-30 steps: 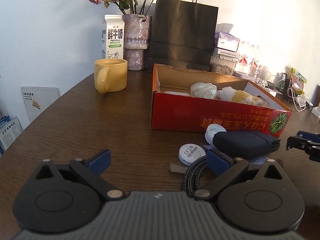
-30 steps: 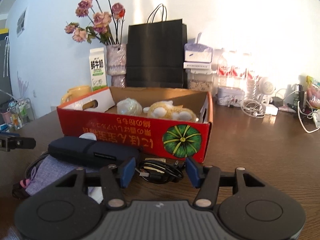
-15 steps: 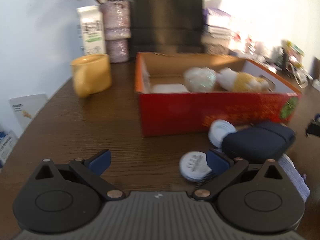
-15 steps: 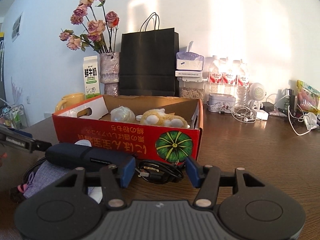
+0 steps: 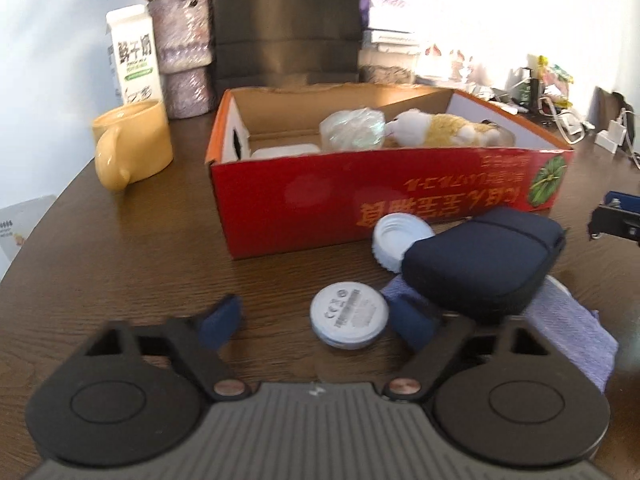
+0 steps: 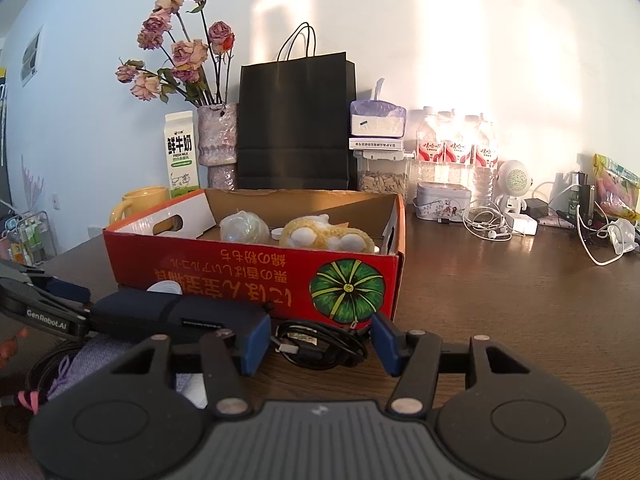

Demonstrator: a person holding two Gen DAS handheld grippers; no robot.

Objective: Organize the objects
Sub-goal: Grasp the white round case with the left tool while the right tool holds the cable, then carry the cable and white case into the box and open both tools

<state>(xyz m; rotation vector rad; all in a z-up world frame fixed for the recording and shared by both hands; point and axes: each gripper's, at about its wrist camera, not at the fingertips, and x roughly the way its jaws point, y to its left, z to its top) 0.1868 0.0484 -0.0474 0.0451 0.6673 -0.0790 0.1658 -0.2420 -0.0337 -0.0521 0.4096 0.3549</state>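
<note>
In the left wrist view a white round disc (image 5: pixel 349 316) lies flat on the brown table (image 5: pixel 120 280), just inside the right finger. My left gripper (image 5: pixel 316 322) is closing around it, and its pads do not touch it. Right of the disc sit a dark blue pouch (image 5: pixel 480 256) on a lilac cloth (image 5: pixel 568 324) and a white lid (image 5: pixel 396 240). My right gripper (image 6: pixel 320 344) is shut on a coiled black cable (image 6: pixel 320 346) that rests on the table in front of the red box (image 6: pixel 240 276).
The open red box (image 5: pixel 360 200) holds a plush toy (image 5: pixel 440 132) and a clear wrapped ball (image 5: pixel 352 128). A yellow mug (image 5: pixel 132 144), a milk carton (image 5: pixel 134 56), a vase (image 5: pixel 184 48) and a black bag (image 5: pixel 284 20) stand behind. Bottles and chargers (image 6: pixel 500 216) crowd the back right.
My left gripper has moved forward and tipped down, so the white disc now lies between its fingers, which have come closer together. The right gripper has kept still on the cable.
</note>
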